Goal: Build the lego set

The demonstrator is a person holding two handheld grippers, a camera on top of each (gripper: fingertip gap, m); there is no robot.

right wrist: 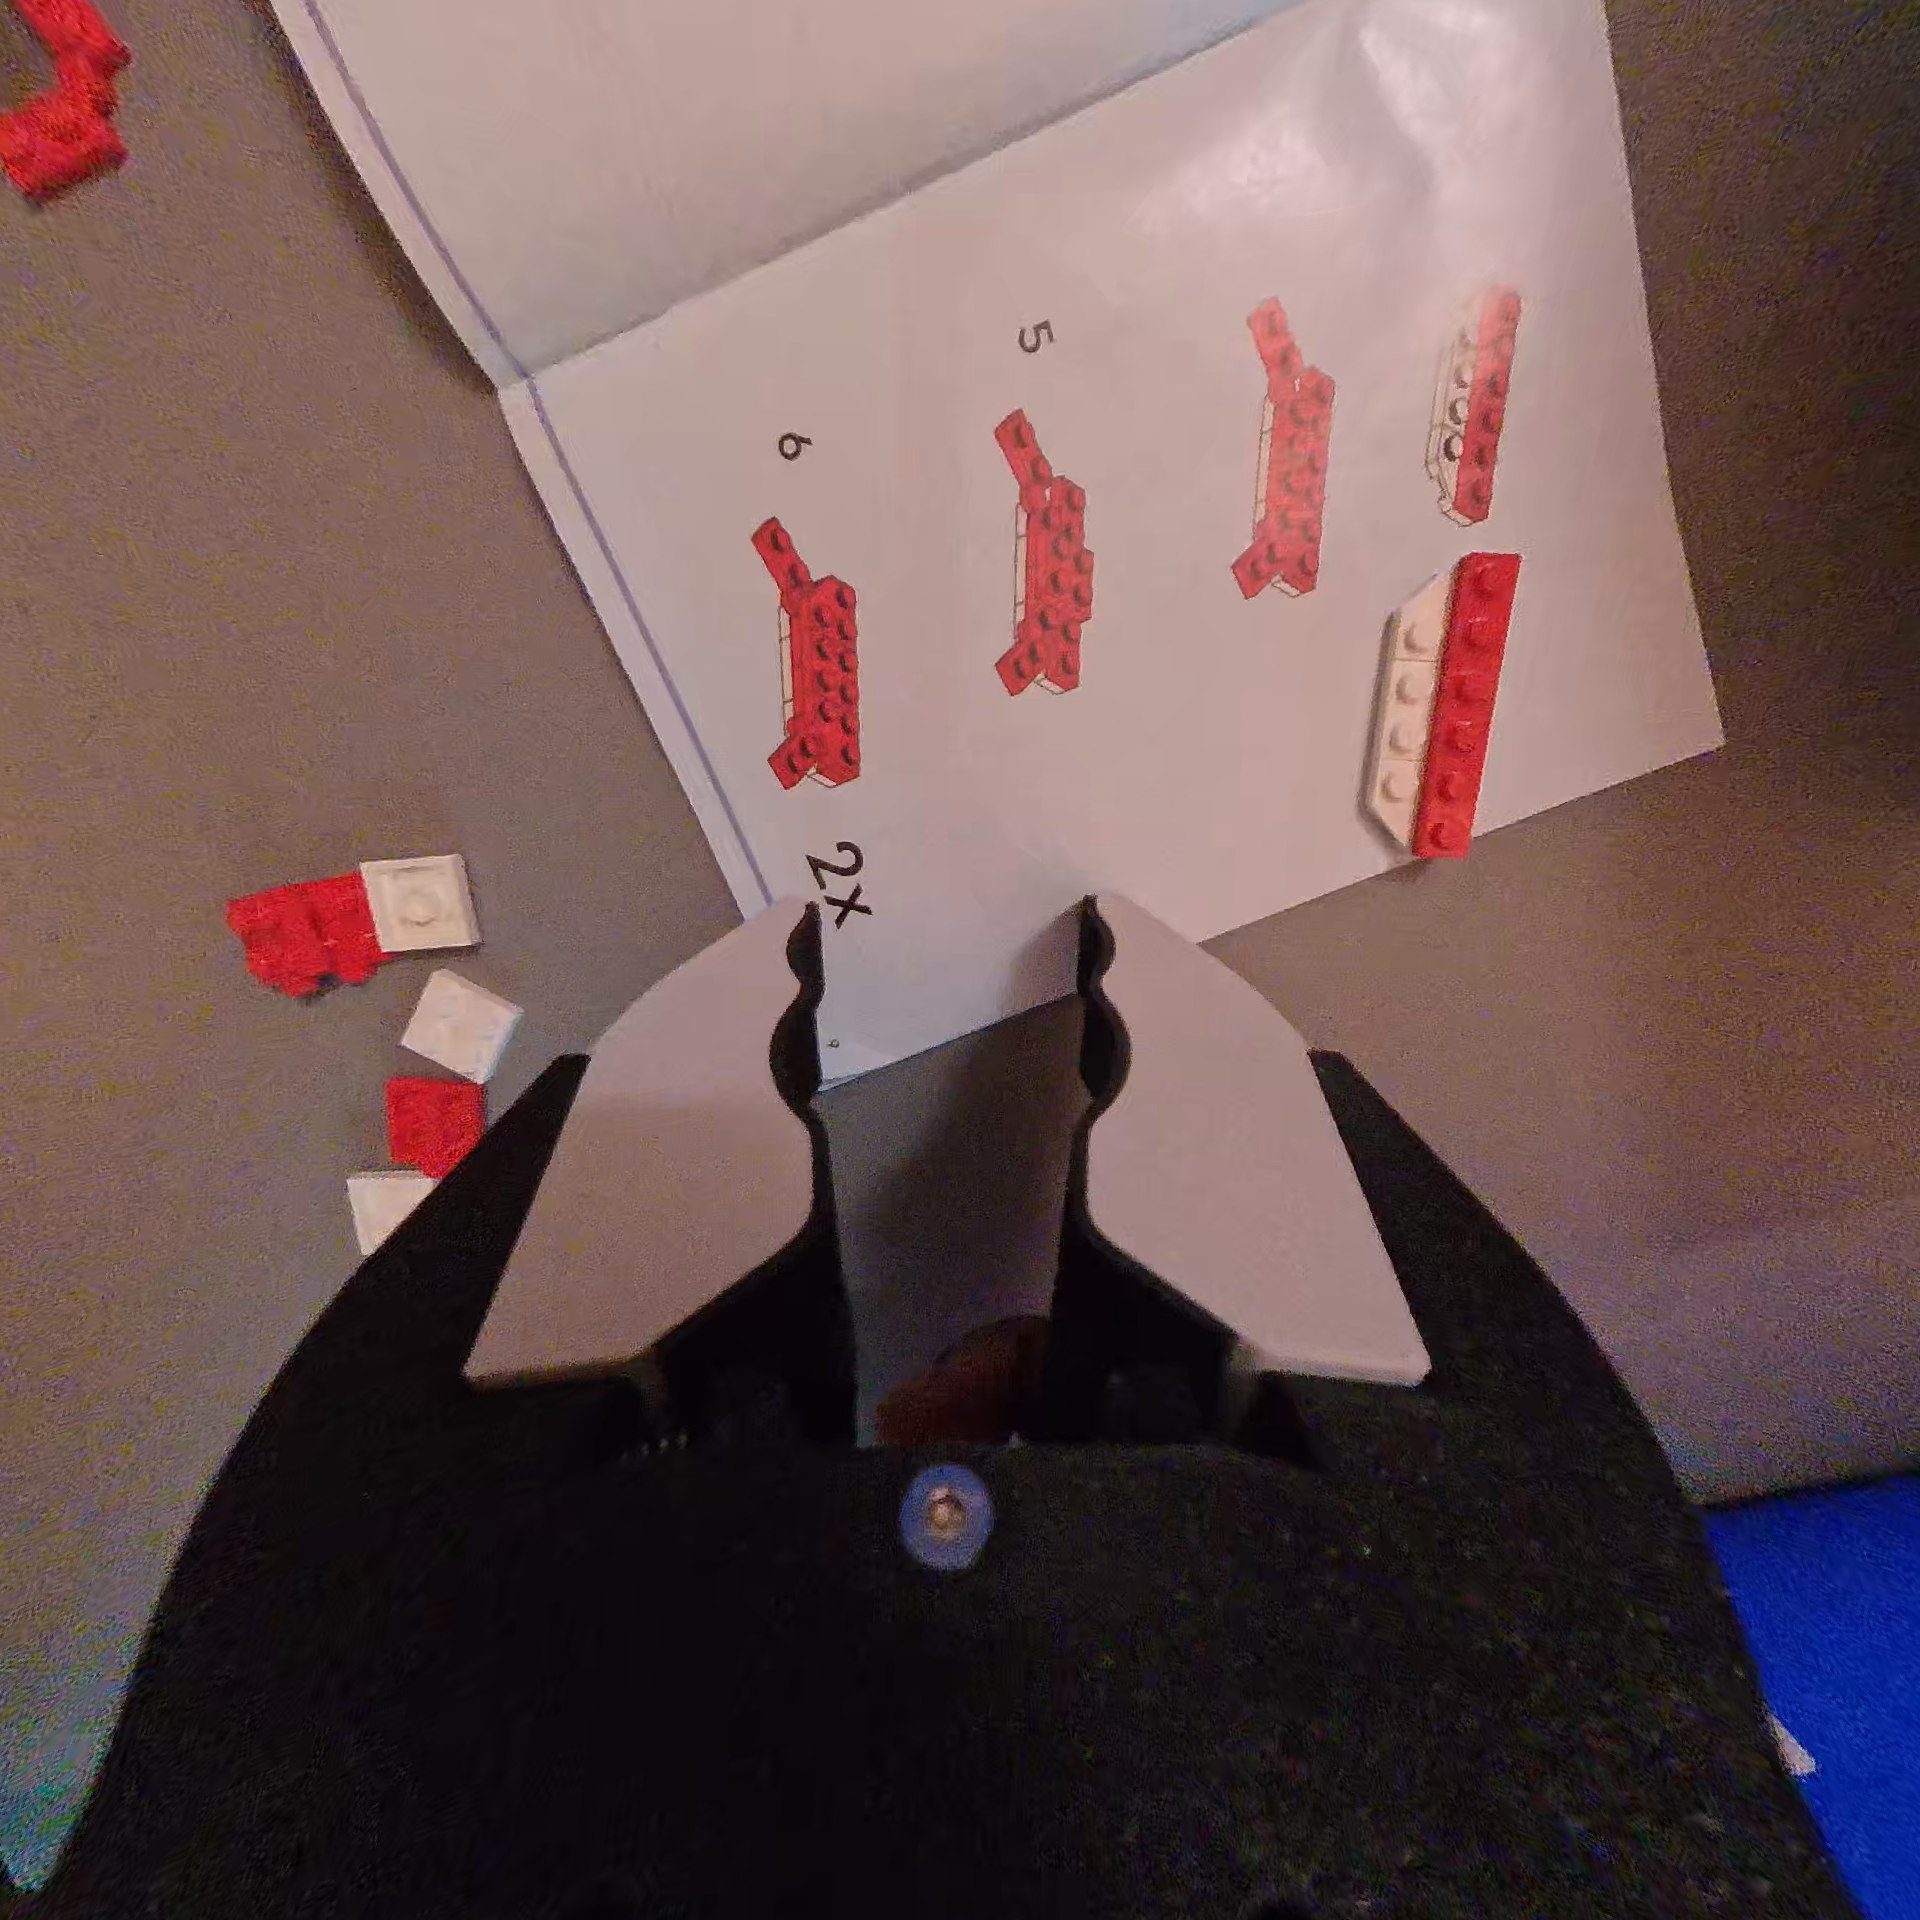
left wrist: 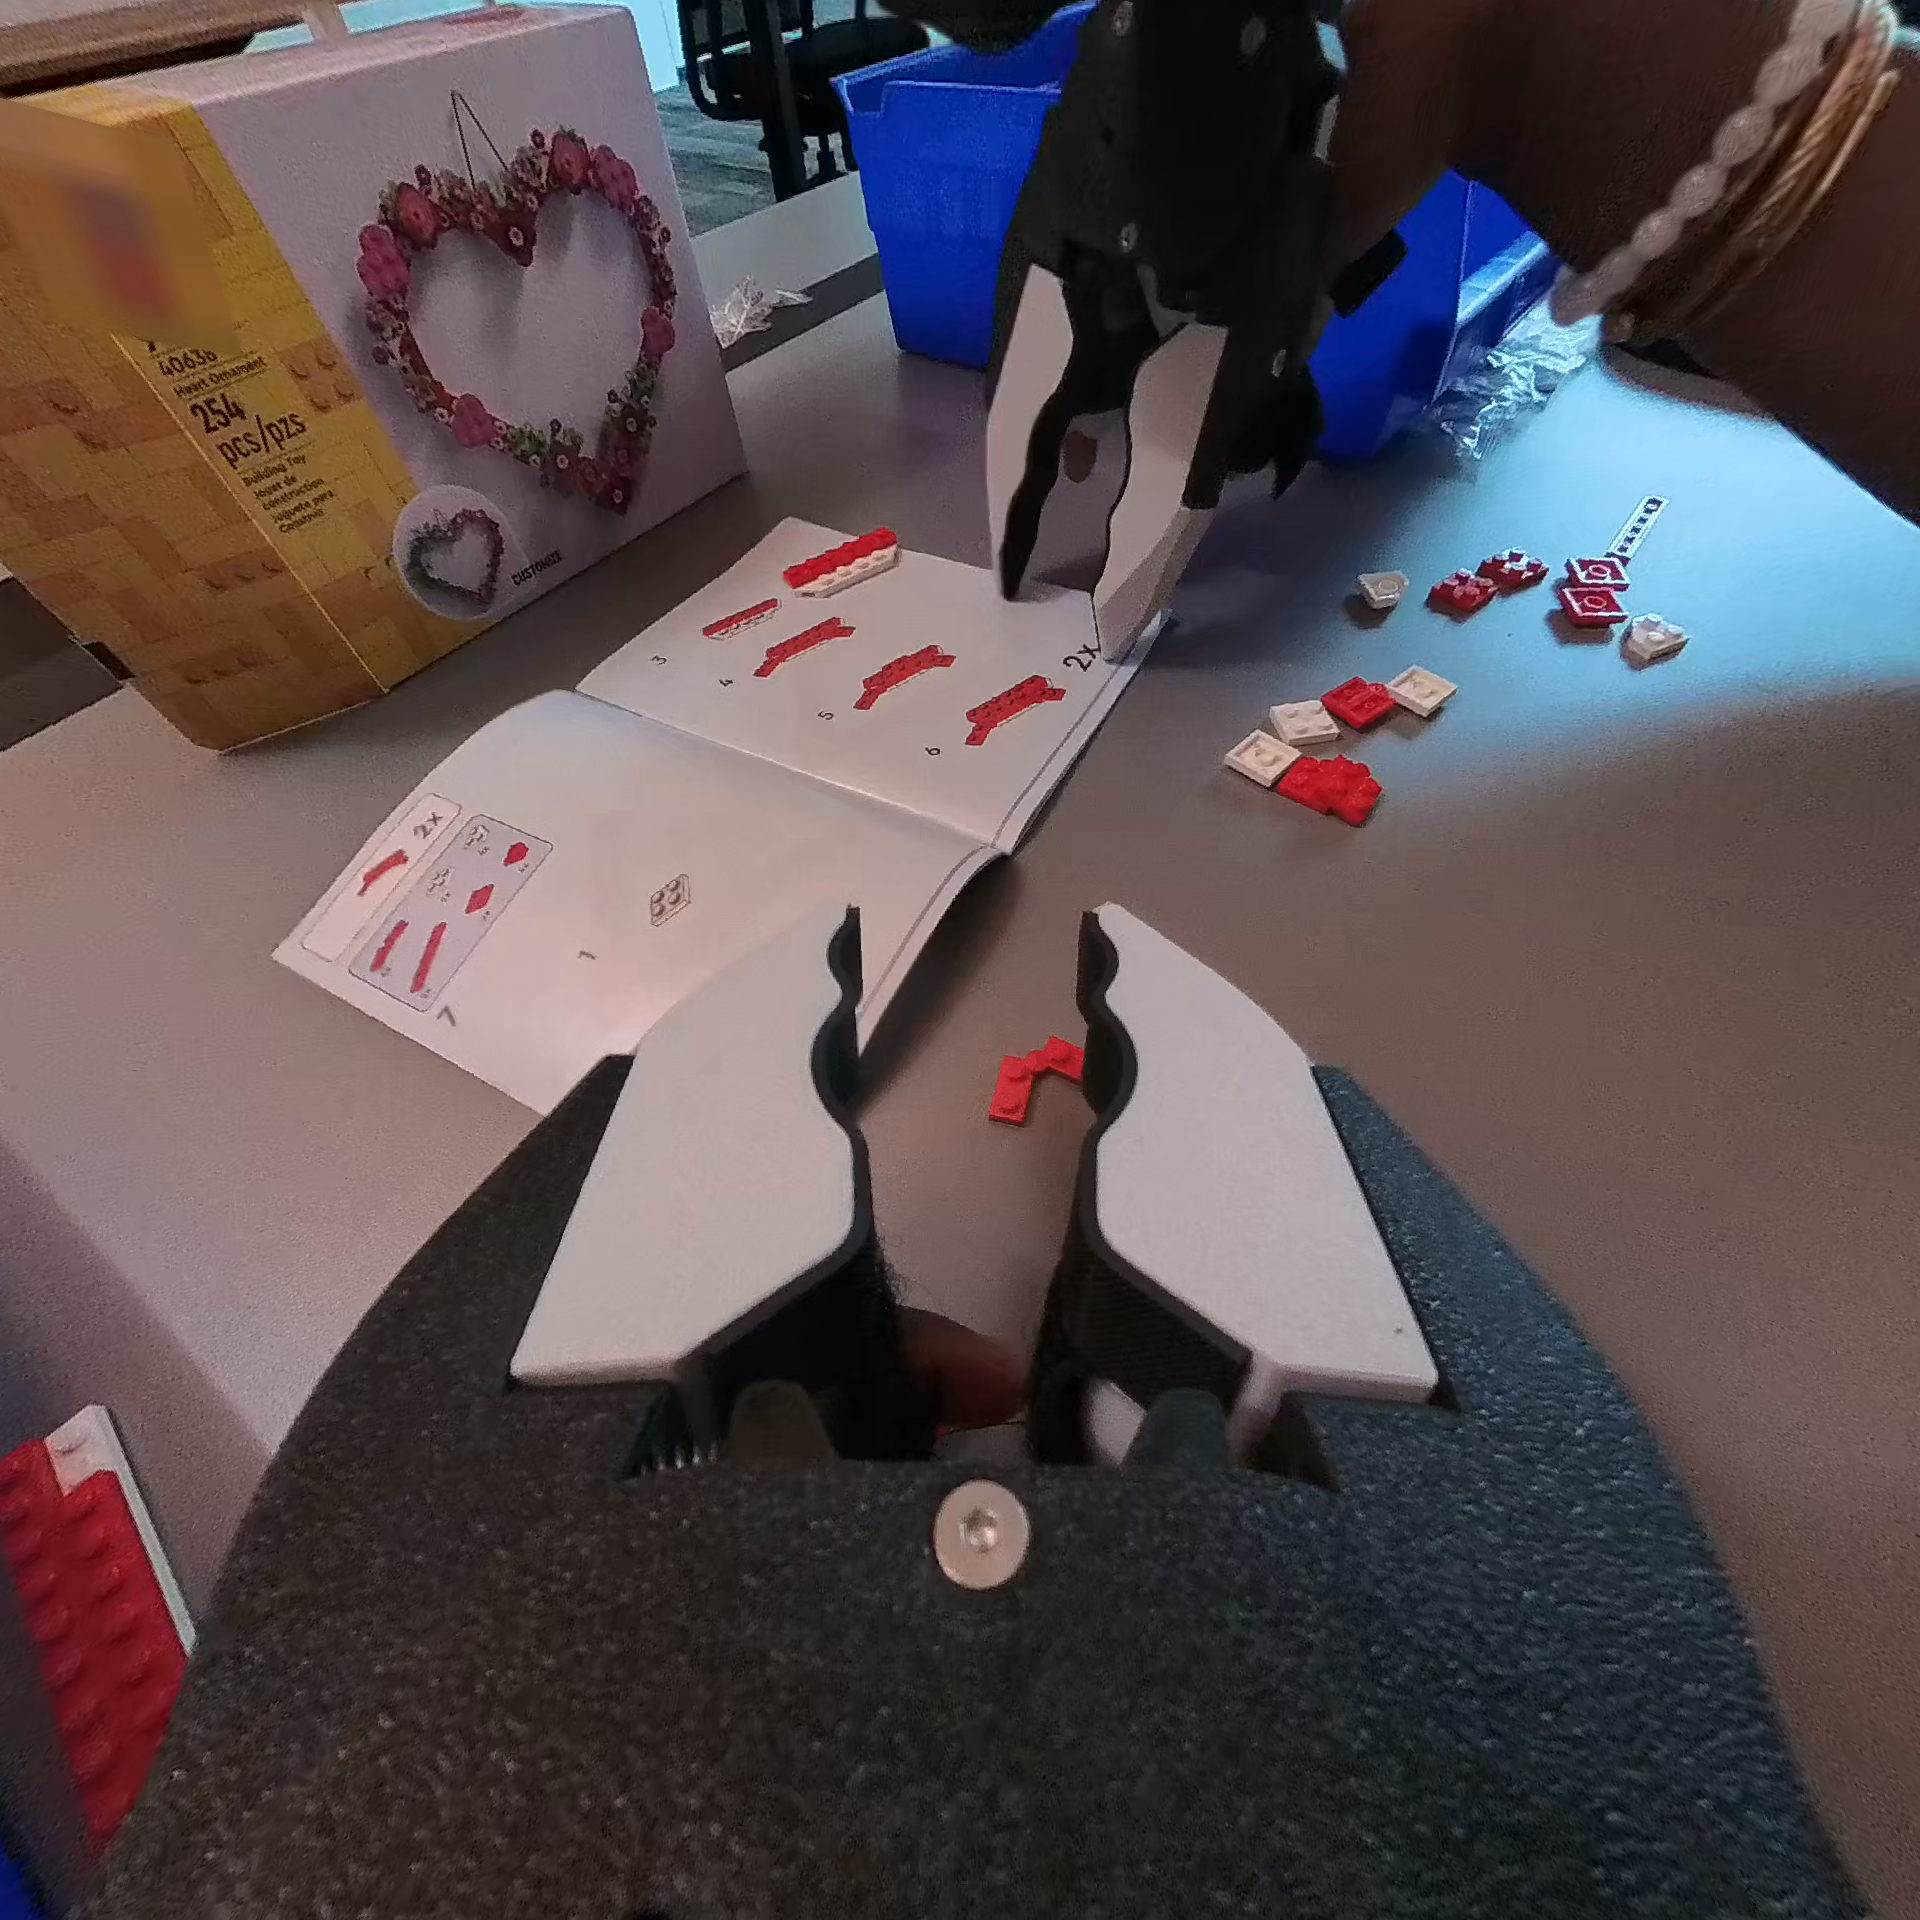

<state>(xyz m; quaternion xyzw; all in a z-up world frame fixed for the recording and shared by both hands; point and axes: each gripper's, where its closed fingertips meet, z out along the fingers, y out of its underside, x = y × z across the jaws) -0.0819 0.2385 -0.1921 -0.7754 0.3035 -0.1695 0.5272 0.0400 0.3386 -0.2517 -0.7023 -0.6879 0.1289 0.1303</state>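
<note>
Both tools are held apart, empty. The right tool (right wrist: 948,914) is poised over the white paper instruction booklet (right wrist: 1143,260); the red-and-white brick assembly (right wrist: 1444,707) could be jolted off if the page is pressed.

The desk (left wrist: 1455,1039) is plain grey-brown. The open booklet (left wrist: 727,790) is white with red diagrams. On it lies a red-and-white brick piece (right wrist: 1444,707). Loose plates (left wrist: 1340,732) are red and white. The box (left wrist: 343,343) is yellow and pale lilac with a pink flowered heart. The bins (left wrist: 956,177) are blue. Both grippers, left (left wrist: 966,925) and right (right wrist: 945,914), are black with light grey fingers.
</note>
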